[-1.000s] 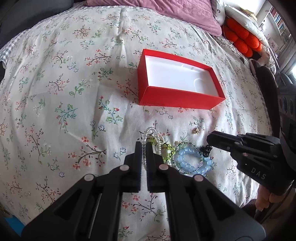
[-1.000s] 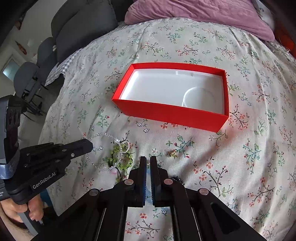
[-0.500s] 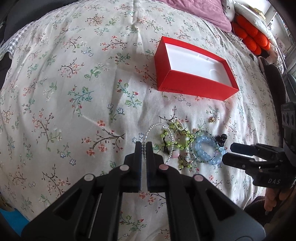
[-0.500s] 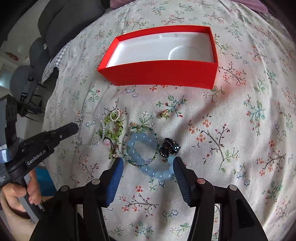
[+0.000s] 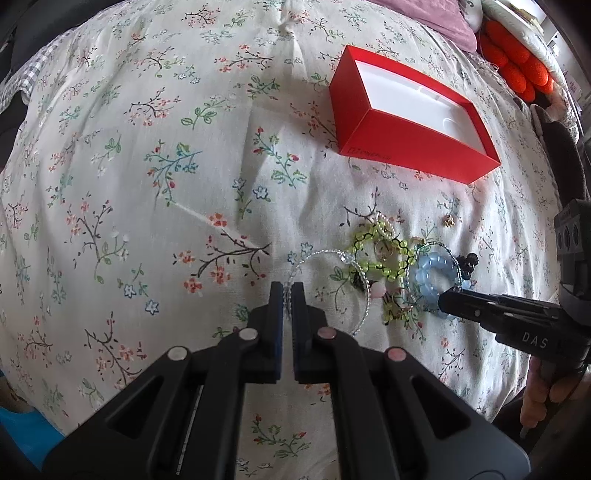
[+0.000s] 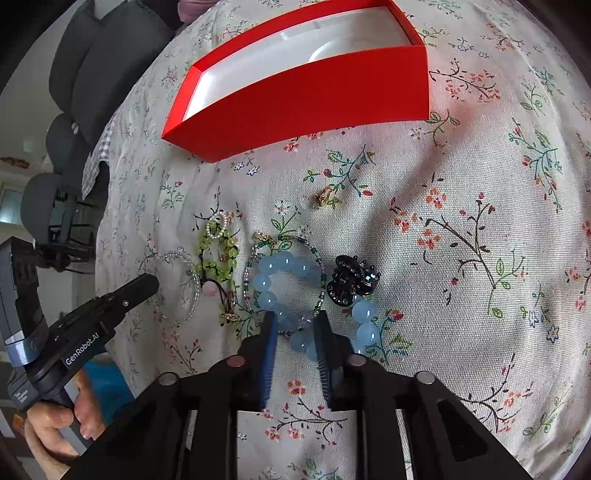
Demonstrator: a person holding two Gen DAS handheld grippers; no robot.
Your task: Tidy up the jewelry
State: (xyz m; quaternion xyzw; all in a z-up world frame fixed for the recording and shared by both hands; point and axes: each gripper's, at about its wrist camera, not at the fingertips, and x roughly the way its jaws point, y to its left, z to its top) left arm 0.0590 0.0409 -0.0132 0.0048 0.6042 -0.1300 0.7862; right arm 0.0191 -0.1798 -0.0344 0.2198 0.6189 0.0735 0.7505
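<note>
A pile of jewelry lies on the floral bedspread: a clear bead necklace (image 6: 186, 286), a green bead bracelet (image 6: 218, 258), a blue bead bracelet (image 6: 280, 280), a black hair clip (image 6: 351, 282) and a small gold earring (image 6: 327, 195). An open red box (image 6: 303, 92) with a white lining sits beyond them; it also shows in the left wrist view (image 5: 410, 118). My right gripper (image 6: 295, 325) is open, its fingers either side of the blue bracelet's near edge. My left gripper (image 5: 287, 291) is shut, its tips at the clear necklace (image 5: 332, 280).
A purple pillow (image 5: 443, 22) and an orange cushion (image 5: 517, 62) lie at the far right of the bed. Grey chairs (image 6: 92, 74) stand beyond the bed's left edge.
My right gripper opened, moved down and forward onto the blue bracelet, then narrowed around it. My left gripper stayed shut and shifted left near the clear necklace.
</note>
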